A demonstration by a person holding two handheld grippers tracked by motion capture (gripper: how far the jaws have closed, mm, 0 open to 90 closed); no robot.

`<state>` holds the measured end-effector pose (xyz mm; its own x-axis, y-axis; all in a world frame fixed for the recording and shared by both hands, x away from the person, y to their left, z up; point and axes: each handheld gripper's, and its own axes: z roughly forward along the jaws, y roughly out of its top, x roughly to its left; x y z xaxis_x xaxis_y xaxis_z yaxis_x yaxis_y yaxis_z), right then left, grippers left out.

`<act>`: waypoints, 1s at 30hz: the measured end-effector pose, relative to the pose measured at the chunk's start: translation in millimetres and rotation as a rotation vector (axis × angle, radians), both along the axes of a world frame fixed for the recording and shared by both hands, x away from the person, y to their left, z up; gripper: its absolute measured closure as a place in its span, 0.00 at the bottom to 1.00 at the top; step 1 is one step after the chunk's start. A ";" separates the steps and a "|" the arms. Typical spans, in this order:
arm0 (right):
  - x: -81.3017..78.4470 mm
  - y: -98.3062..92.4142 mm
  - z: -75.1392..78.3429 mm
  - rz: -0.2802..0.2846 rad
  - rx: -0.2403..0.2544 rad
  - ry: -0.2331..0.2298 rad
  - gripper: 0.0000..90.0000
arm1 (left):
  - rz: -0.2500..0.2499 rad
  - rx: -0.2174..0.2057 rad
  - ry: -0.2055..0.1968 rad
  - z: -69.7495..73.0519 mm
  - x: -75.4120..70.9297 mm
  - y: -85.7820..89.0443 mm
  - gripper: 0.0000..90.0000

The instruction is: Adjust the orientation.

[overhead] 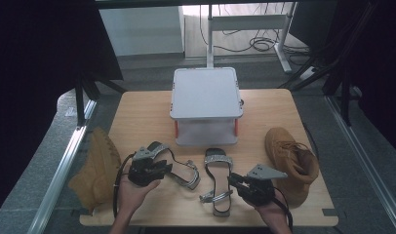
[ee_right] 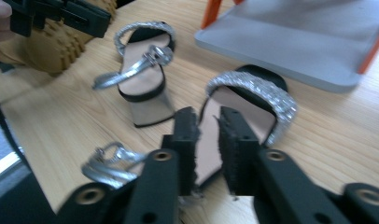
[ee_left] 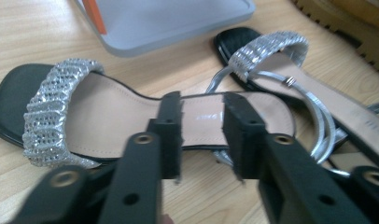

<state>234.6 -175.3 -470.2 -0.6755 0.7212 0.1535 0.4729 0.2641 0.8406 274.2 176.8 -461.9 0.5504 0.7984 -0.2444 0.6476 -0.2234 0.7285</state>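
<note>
Sandals [overhead: 216, 181] — glittery straps (flat soles)

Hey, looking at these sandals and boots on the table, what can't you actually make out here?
- Left sandal: heel end hidden by the left gripper, high view.
- Right sandal: heel end hidden by the right gripper jaws; whether the pads touch it is blurred.
- Left boot: overhangs the table edge; its laces face away.

two sandals [overhead: 169, 165] [overhead: 217, 180] side by side at table [overhead: 147, 112] front; shelf stand [overhead: 206, 105] behind them; boot [overhead: 96, 170] at left edge, boot [overhead: 289, 163] at right.
</note>
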 end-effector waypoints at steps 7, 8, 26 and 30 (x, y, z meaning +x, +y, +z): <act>19.8 34.4 10.9 0.071 -0.037 0.064 0.97 | 0.015 -0.011 -0.031 8.0 -9.0 2.6 0.50; 19.8 34.4 10.9 0.071 -0.037 0.064 0.97 | 0.015 -0.011 -0.031 8.0 -9.0 2.6 0.49; 67.8 93.3 -6.0 0.102 -0.164 0.202 0.99 | 0.066 -0.056 -0.031 6.2 -12.3 29.8 0.47; 72.6 100.7 -12.5 0.108 -0.197 0.227 0.99 | 0.069 -0.060 -0.023 4.3 -12.1 32.7 0.47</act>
<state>307.2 -74.6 -482.8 -0.7144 0.6780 0.1731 0.6026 0.4703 0.6447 262.1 209.6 -457.6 0.5005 0.8191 -0.2803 0.6426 -0.1345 0.7543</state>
